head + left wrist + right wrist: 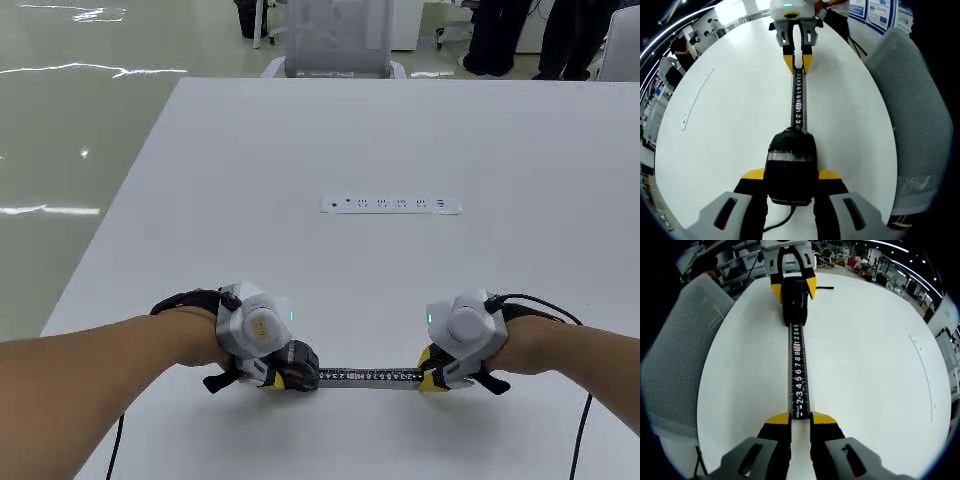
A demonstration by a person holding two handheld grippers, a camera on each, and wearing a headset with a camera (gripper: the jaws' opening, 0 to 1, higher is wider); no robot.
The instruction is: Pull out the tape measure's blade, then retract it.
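Pull-out seems half done: low in the frame, the left gripper (791, 175) clamps the tape measure (791, 150), the right gripper (800, 418) pinches the blade (798, 365) end; next, a straight steady pull.

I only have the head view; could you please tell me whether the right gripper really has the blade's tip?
Observer: Yes; the right gripper view shows the right gripper shut on the blade at its low-number end.
Operator: Thanks. And the case?
Observer: The left gripper is shut on the black case, one yellow-tipped jaw each side.
Operator: Anything nearby?
Observer: A grey mesh chair stands beside the table.
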